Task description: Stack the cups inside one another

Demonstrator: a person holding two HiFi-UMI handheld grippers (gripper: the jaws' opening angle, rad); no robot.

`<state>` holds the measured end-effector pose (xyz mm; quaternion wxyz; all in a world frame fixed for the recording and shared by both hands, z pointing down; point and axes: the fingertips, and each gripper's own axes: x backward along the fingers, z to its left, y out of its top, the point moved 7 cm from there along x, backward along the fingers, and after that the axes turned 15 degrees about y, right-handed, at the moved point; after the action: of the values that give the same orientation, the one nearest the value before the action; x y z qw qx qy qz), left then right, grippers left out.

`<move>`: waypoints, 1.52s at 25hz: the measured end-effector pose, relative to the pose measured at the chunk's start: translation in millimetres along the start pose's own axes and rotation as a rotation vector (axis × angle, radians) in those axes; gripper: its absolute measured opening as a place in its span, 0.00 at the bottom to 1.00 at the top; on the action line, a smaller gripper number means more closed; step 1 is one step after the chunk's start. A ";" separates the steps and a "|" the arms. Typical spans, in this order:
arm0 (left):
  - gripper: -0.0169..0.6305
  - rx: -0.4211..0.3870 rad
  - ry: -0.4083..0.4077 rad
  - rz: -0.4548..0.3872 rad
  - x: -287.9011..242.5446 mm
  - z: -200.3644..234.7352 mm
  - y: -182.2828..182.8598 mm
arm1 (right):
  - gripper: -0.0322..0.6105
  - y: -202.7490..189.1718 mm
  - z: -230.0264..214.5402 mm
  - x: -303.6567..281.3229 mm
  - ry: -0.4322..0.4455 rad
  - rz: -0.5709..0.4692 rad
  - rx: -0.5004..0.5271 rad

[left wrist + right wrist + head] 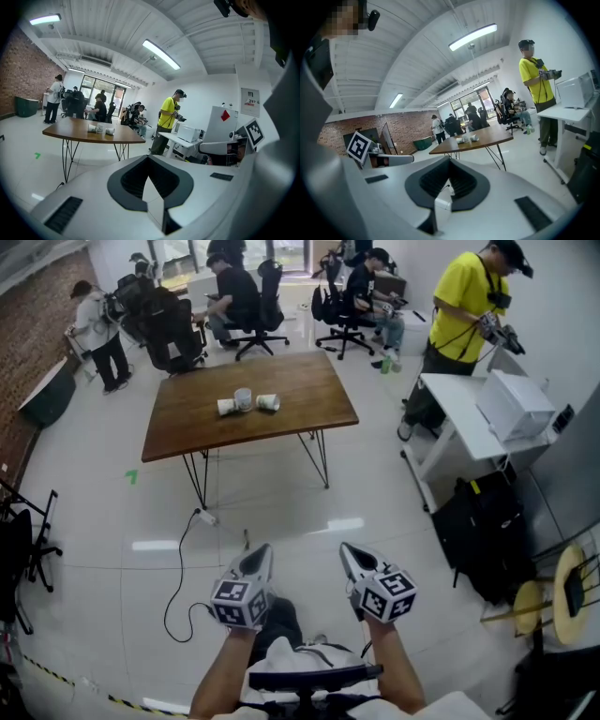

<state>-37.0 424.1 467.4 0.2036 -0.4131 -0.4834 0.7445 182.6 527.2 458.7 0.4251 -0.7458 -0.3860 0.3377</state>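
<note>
Well away from both tools, three white cups (246, 403) sit close together near the middle of the brown bench (300, 390); the middle one stands upright, and the one on each side of it lies tipped over; none sits inside another; the bench stands on thin dark legs on a pale glossy floor (272, 512), and a black cable (178, 587) trails over the floor from below its near edge towards the viewer; nearer, low in the head view, the left tool (255, 563) and the right tool (354, 563) are held side by side over the floor, apart from each other, both aimed towards the bench, each with its marker cube behind the jaws and a bare forearm (220, 676) behind that; the left tool's jaws are pressed together with nothing between them, and the right tool's jaws are likewise pressed together and hold nothing; beyond the bench several people sit on black office chairs (258, 306); a person in a yellow shirt (459, 306) stands off to the right beside a white box (514, 404); a brick wall (28, 334) runs along the left.
</note>
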 end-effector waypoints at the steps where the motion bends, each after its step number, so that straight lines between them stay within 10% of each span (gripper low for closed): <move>1: 0.01 0.003 0.000 -0.006 -8.0 4.4 6.0 | 0.06 4.2 -4.4 -6.9 -0.001 0.004 0.004; 22: 0.01 0.050 0.020 -0.023 -159.1 174.0 117.5 | 0.06 106.0 -53.8 -267.7 0.081 0.069 0.095; 38: 0.01 0.038 -0.010 -0.005 -239.5 215.4 151.6 | 0.06 125.4 -107.4 -338.9 0.038 0.071 0.057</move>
<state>-59.4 68.8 474.2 0.2107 -0.4041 -0.4713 0.7551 147.6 152.0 450.1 0.4410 -0.7529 -0.3415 0.3492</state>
